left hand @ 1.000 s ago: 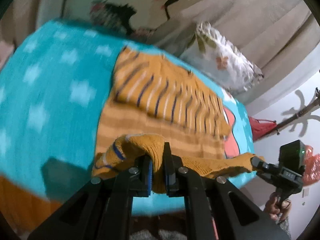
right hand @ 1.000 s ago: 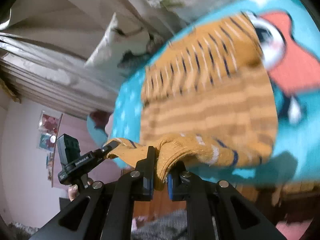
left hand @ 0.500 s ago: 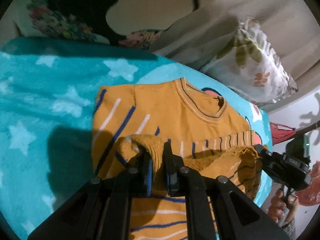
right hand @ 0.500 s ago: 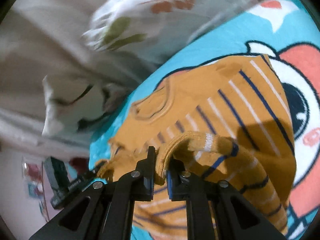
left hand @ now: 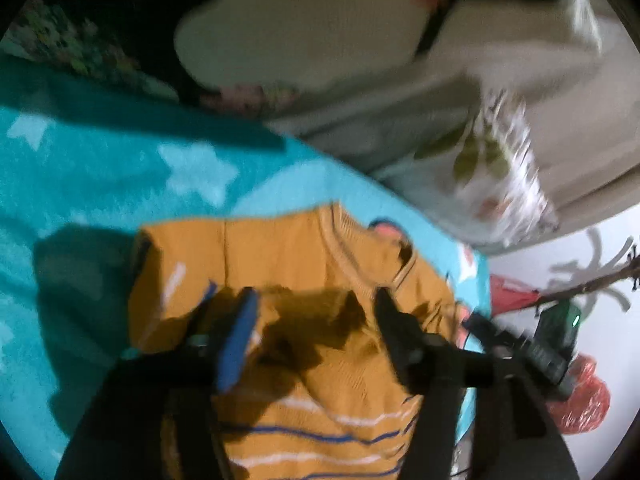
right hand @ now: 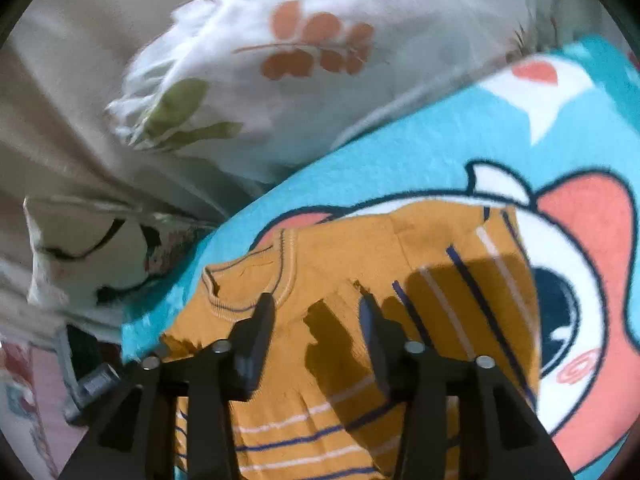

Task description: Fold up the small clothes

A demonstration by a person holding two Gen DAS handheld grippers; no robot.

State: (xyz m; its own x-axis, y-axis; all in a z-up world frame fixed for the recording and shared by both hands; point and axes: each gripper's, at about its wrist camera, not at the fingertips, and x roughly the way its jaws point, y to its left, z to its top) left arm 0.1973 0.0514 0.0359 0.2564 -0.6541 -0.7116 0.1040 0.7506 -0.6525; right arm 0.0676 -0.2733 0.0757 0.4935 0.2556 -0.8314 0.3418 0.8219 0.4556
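Note:
A small mustard-orange knit sweater (left hand: 288, 256) with blue and white stripes lies folded on the teal cartoon blanket (left hand: 80, 168); its hem lies over the chest, just below the neckline. My left gripper (left hand: 314, 300) is open just above the folded cloth, holding nothing. In the right wrist view the sweater (right hand: 360, 248) lies the same way, and my right gripper (right hand: 316, 306) is open over it near the collar, empty. The other gripper shows at the right edge of the left wrist view (left hand: 520, 344).
White pillows with leaf prints (right hand: 320, 60) and a beige sheet (left hand: 360, 60) lie beyond the blanket's far edge. A red bag (left hand: 580, 400) and a pale wall are off the bed's right side. The blanket (right hand: 400, 148) carries a large cartoon face.
Both grippers carried the sweater's hem forward over the body, then opened and let it go. The hem now lies on the chest.

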